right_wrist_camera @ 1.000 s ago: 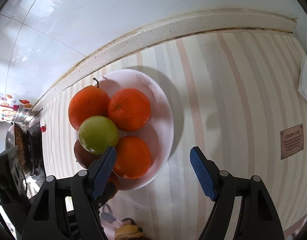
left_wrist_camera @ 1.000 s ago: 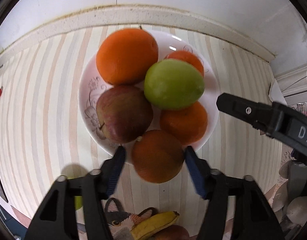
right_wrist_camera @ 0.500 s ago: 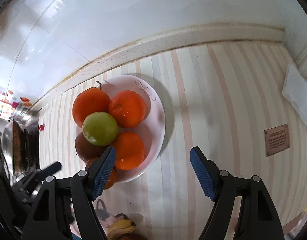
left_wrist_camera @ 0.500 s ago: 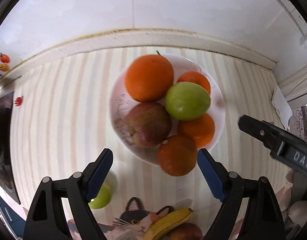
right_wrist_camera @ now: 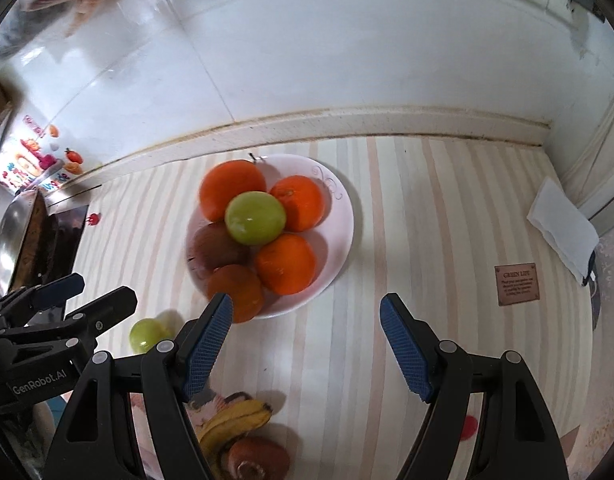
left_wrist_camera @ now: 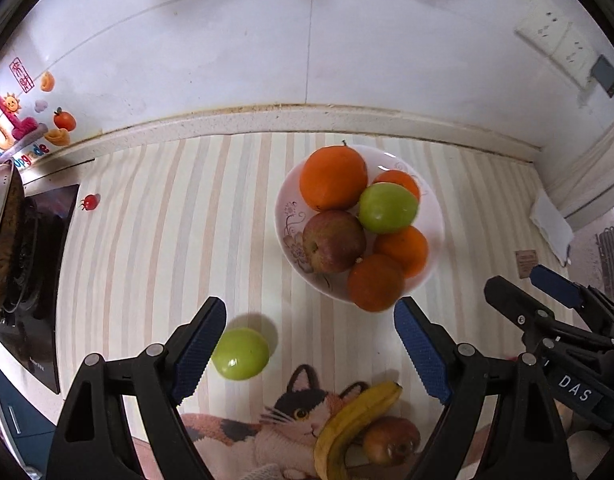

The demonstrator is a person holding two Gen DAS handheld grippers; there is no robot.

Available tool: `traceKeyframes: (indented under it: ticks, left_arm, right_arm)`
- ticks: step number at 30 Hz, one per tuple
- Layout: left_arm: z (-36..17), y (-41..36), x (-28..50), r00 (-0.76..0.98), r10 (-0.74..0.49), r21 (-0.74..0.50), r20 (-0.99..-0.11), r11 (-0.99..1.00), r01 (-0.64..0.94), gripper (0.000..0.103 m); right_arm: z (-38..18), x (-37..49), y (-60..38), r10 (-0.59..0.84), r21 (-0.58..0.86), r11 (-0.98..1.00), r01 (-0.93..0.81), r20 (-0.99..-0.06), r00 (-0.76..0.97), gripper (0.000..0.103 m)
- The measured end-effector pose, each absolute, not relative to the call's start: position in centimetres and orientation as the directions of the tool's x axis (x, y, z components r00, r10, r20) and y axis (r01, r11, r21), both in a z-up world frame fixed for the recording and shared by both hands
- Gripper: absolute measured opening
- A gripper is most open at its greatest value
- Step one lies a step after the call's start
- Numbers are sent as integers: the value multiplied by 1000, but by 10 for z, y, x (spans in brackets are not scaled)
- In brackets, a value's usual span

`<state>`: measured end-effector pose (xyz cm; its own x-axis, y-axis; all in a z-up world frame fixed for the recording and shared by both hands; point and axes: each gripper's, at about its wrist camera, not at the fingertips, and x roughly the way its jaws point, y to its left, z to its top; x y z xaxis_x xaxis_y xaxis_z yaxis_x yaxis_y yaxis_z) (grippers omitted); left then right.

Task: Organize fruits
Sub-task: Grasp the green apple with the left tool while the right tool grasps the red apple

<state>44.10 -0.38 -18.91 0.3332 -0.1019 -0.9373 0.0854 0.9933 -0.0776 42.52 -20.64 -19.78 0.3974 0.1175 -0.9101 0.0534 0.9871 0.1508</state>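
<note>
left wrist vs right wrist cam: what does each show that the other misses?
Left wrist only: the cat face on the mat and a floral print on the plate's near wall.
Right wrist only: a red dot on the striped counter.
Both: the white plate piled with fruit, the loose green fruit, the banana, both open tongs, empty.

A home kitchen: a striped countertop (left_wrist_camera: 179, 240) runs along a white tiled wall (left_wrist_camera: 227, 48), with a black stove (left_wrist_camera: 39, 280) and a metal pot (right_wrist_camera: 11, 236) at one end, cartoon stickers (left_wrist_camera: 23, 120) above it, and wall sockets (left_wrist_camera: 555, 36) opposite.
</note>
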Motion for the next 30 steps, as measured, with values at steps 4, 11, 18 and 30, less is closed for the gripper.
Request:
traceKeyframes:
  ticks: [4, 11, 18, 30]
  left_arm:
    - [-169, -3, 423, 355, -115, -84, -928, 991, 101, 86]
    - [-135, 2, 394, 400, -129, -89, -907, 989, 116, 86]
    - [-115, 11, 377, 424, -140, -102, -895, 989, 111, 86]
    - [-182, 39, 356, 273, -35, -20, -961, 998, 59, 86]
  right_arm:
    - [-173, 406, -200, 106, 136, 990, 38, -895, 434, 79]
    - [-136, 373, -191, 119, 153, 988, 34, -873, 474, 79]
    - [-105, 349, -186, 162, 212, 977, 39, -841, 516, 79]
    - [-204, 333, -189, 323, 357, 927, 119, -917, 233, 81]
